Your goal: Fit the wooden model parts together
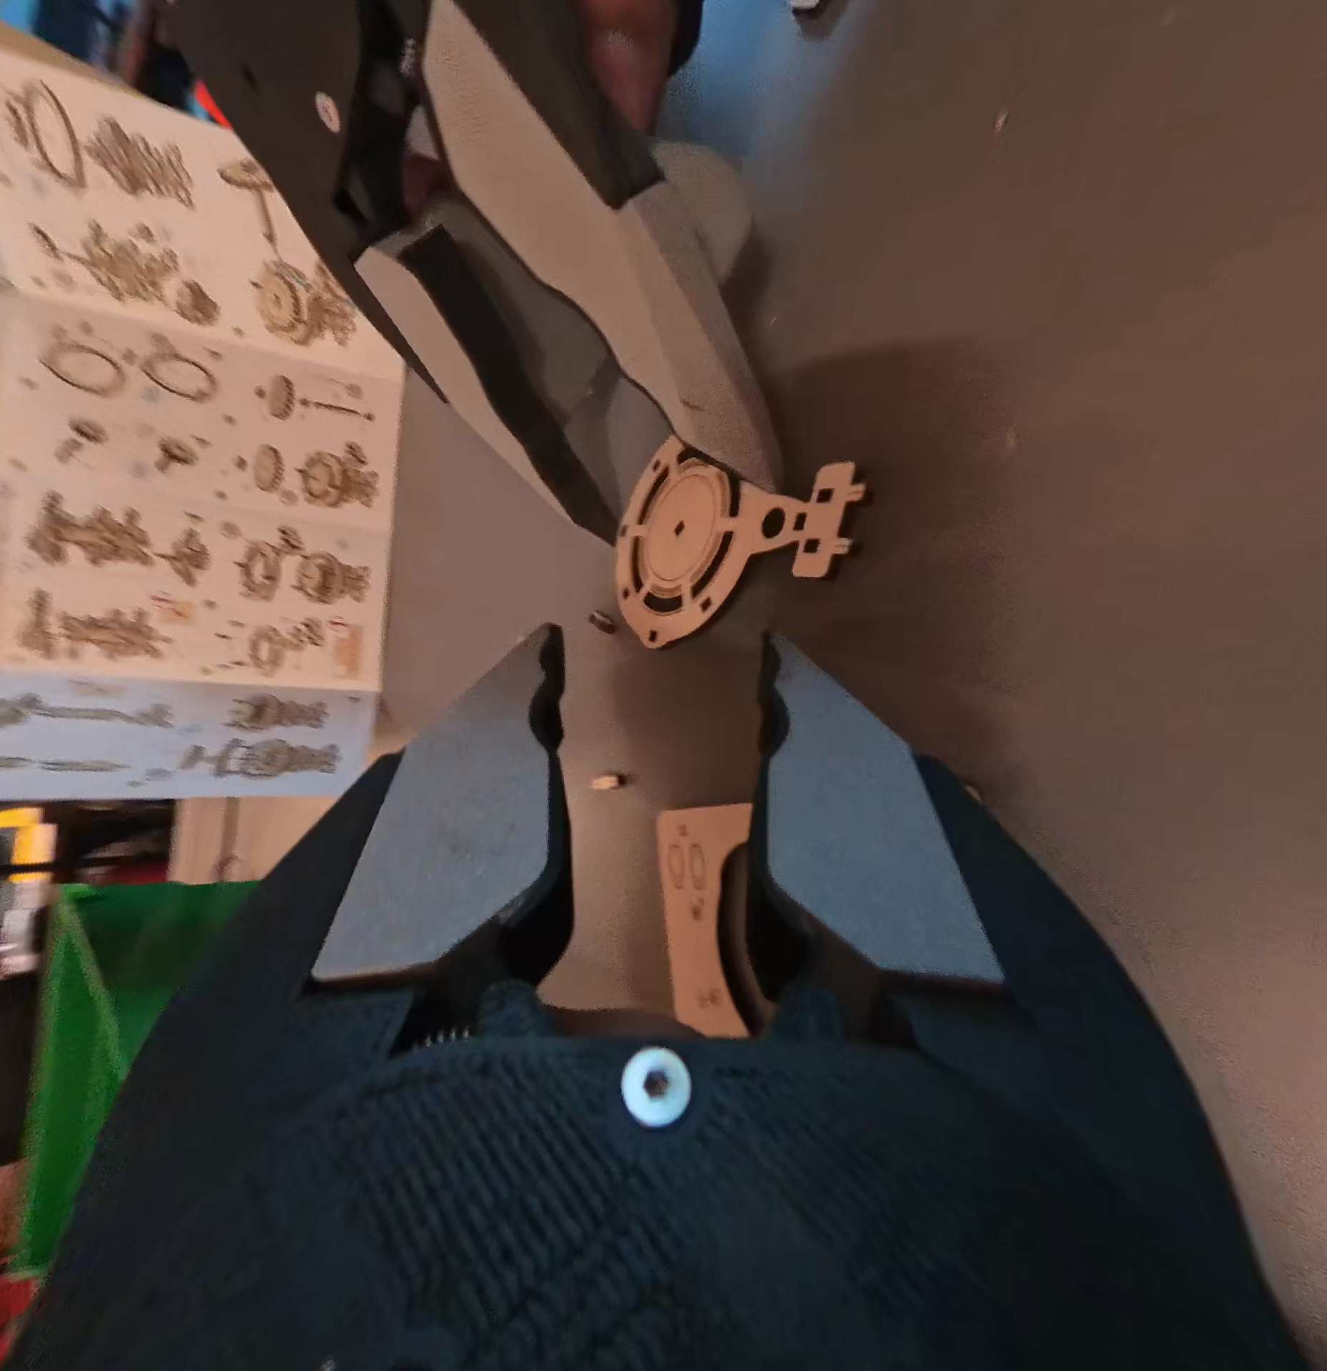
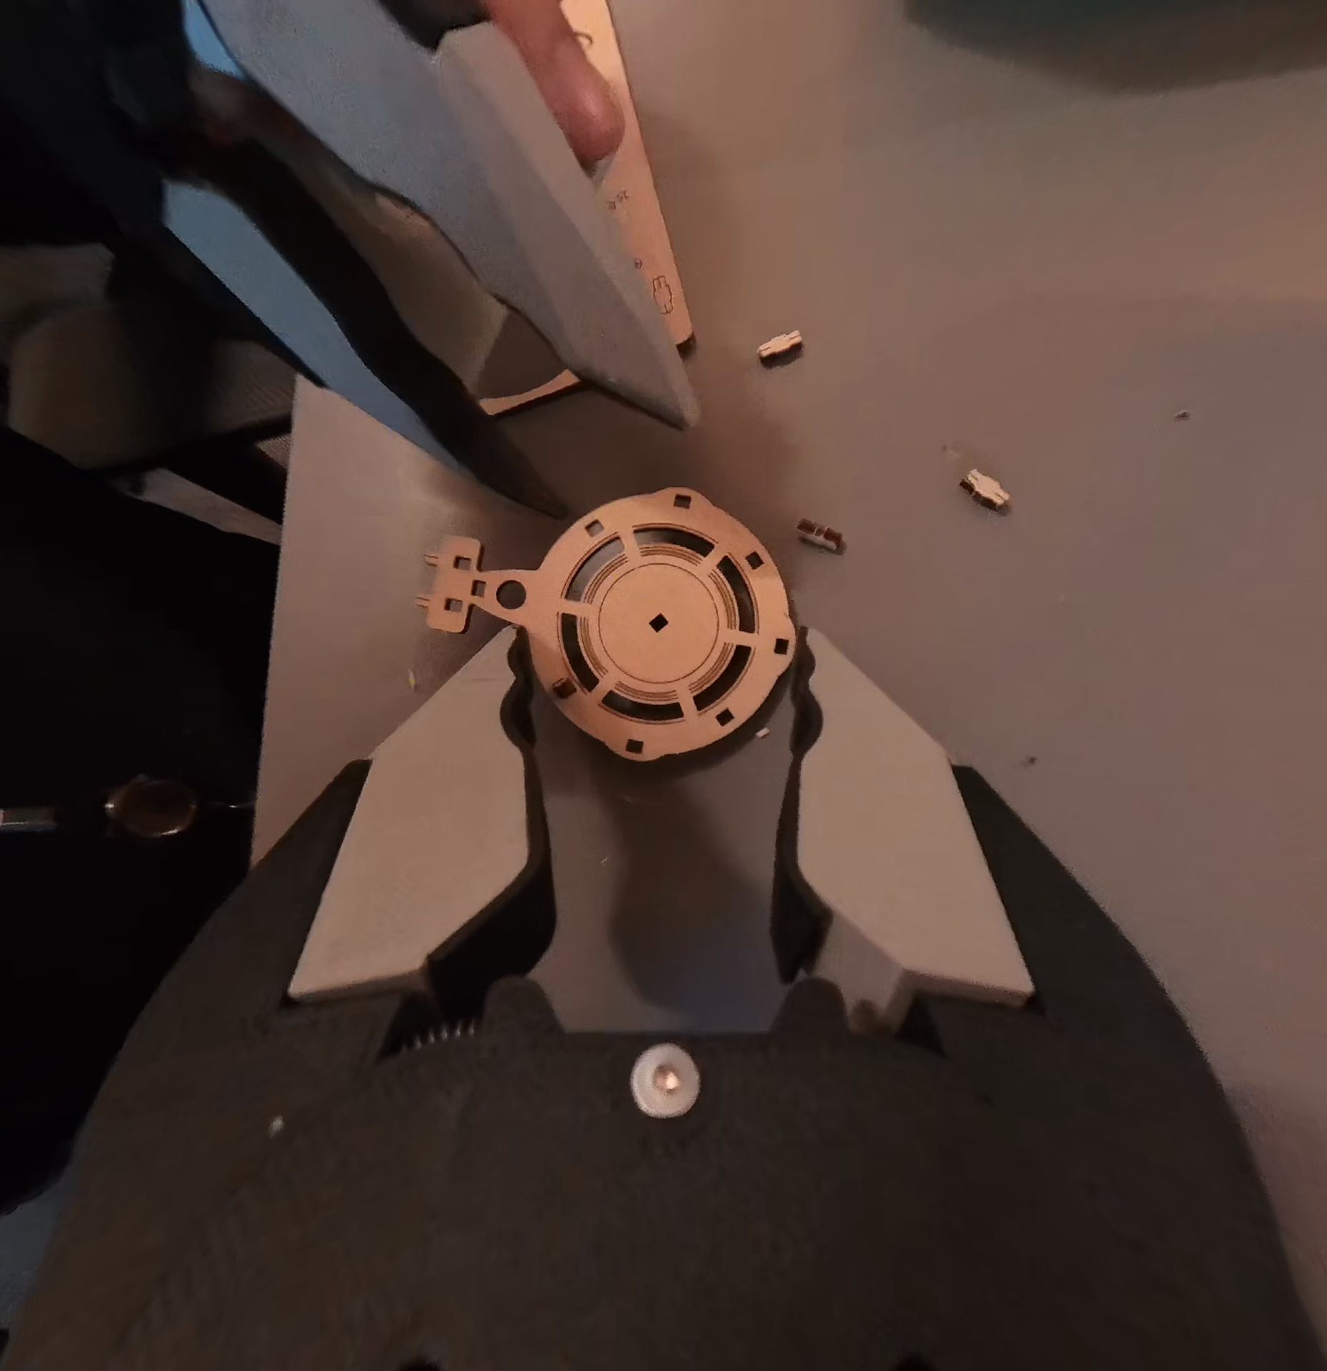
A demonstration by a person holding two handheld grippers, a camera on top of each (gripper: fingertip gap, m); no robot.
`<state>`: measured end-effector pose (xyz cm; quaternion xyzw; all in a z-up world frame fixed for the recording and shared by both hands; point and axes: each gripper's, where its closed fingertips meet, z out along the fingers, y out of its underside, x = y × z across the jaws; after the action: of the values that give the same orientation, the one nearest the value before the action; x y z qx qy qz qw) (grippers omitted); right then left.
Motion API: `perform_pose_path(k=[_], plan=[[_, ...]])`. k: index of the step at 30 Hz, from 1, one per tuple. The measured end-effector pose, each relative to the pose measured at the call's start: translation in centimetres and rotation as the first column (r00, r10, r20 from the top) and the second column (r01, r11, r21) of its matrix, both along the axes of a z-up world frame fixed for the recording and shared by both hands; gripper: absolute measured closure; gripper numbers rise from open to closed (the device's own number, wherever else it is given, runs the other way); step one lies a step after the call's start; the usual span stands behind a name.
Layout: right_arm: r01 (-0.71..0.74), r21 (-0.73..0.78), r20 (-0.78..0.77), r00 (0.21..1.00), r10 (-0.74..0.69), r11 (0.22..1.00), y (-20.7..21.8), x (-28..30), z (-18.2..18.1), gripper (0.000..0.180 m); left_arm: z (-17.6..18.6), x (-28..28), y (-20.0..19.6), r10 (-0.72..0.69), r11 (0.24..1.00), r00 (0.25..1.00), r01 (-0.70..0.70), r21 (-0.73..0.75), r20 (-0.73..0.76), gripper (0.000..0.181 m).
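two hand-held grippers meet over one round wooden model part (image 2: 660,623), a slotted disc with a short keyed arm sticking out one side, standing on the grey table (image 2: 1016,668). the right hand-held gripper (image 2: 656,645) is spread wide, and the disc's near half sits between its two fingertips; whether the fingertips (image 2: 489,668) actually touch the rim i cannot tell. the left hand-held gripper (image 1: 660,645) is also spread, empty, its tips just short of the same disc (image 1: 679,530) on the opposite side. three tiny wooden connector pieces (image 2: 780,346) lie loose on the table beyond the disc, well apart from each other. a flat wooden sheet (image 1: 701,912) lies under the left hand-held gripper's fingers. off to the left's side stands a printed instruction sheet (image 1: 178,415) full of parts diagrams.
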<state>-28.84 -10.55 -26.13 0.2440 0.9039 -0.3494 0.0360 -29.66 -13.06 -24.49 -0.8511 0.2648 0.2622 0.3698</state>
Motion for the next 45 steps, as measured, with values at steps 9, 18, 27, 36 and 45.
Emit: perform_pose_path(k=[9,18,27,36,45], plan=[[0.036,-0.088,0.092,0.995,-0.028,0.995,0.0,0.2,0.5,0.112,-0.4,0.8,0.9,-0.112,0.992,0.984,0.119,0.042,-0.141,0.176],[0.003,-0.234,-0.068,0.997,-0.019,0.972,-0.3,-0.1,4.9,0.106,1.5,1.1,0.6,-0.132,0.981,0.988,0.119,0.152,0.075,0.181],[-0.065,-0.182,-0.324,0.946,0.003,0.981,1.1,2.2,6.4,0.117,4.0,1.0,0.7,-0.224,0.933,0.951,0.146,0.329,0.214,0.181],[-0.005,-0.059,-0.502,0.864,-0.025,0.998,1.8,1.5,5.9,0.179,4.4,1.7,2.0,-0.269,0.923,0.895,0.134,0.36,0.355,0.179],[-0.02,-0.039,-0.552,0.834,-0.005,0.999,1.9,2.6,5.4,0.18,4.8,3.9,3.2,-0.327,0.904,0.857,0.159,0.398,0.398,0.164]])
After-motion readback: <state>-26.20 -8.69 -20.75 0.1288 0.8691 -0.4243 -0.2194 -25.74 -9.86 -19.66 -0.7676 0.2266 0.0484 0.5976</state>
